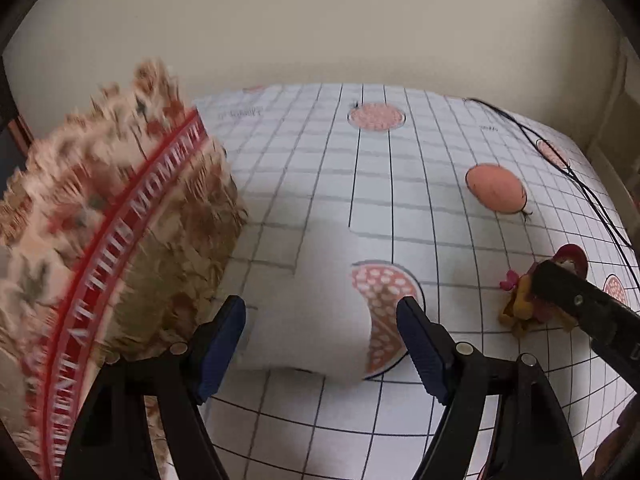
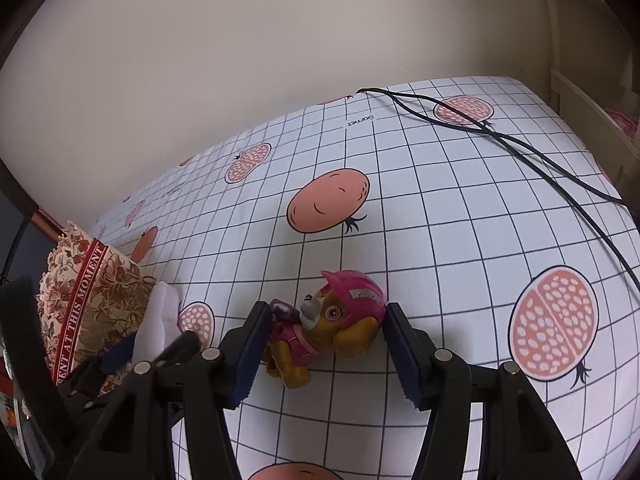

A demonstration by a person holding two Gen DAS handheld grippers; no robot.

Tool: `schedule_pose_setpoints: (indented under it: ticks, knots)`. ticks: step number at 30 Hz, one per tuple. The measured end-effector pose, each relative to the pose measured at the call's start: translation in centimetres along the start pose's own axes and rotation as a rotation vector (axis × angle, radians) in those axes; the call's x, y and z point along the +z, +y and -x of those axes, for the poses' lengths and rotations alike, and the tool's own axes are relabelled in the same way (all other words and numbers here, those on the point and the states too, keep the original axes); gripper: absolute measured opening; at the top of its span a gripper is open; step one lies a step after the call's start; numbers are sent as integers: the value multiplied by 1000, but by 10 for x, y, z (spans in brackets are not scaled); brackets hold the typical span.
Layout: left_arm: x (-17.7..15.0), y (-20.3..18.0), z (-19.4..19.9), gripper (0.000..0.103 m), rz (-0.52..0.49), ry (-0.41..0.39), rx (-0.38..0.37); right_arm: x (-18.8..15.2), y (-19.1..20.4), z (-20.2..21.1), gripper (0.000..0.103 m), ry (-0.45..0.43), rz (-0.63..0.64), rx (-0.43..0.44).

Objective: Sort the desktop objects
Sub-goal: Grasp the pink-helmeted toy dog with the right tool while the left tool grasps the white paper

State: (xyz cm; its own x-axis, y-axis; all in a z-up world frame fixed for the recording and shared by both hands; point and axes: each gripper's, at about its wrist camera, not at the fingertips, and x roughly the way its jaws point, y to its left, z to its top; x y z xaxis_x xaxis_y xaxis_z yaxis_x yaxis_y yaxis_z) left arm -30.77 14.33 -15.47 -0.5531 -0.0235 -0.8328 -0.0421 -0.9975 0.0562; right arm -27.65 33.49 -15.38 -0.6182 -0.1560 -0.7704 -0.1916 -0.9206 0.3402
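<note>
Lying on the gridded surface [image 2: 460, 240], the toy pup [image 2: 320, 328] is sitting between your right claw's [image 2: 324, 354] spread fingers; your left claw [image 1: 320, 344], also released, is straddling a blurred white object [image 1: 308, 320].

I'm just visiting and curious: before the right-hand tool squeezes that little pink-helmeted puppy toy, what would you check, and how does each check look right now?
1. Small tan puppy figurine with pink helmet sits between the right gripper fingers: ok.
2. Right jaws spread wider than the toy: ok.
3. Toy upright: not ok, it lies tilted on the grid-patterned tablecloth.
4. Black cable away from the toy: ok.
5. Left gripper out of the way: ok, it is off to the side, open around a blurred white object.
6. Floral fabric basket with red band open for dropping: cannot tell.
</note>
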Motion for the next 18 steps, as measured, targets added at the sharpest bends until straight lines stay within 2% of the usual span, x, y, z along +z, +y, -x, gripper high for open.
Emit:
schedule_pose_setpoints:
  ticks: [4, 8, 10, 12, 18]
  knots:
    - [-1, 3, -6, 79, 46, 11, -45, -4, 2, 2, 61, -6, 6, 4]
    - [-3, 0, -5, 79, 43, 12, -46, -6, 1, 3, 61, -18, -1, 6]
    - [-5, 0, -2, 76, 43, 11, -47, -7, 2, 3, 61, -25, -4, 3]
    - [-4, -1, 0, 65, 41, 8, -48, -7, 2, 4, 61, -29, -8, 0]
    - [-6, 1, 5, 64, 66, 6, -51, -6, 1, 4, 60, -42, -27, 3]
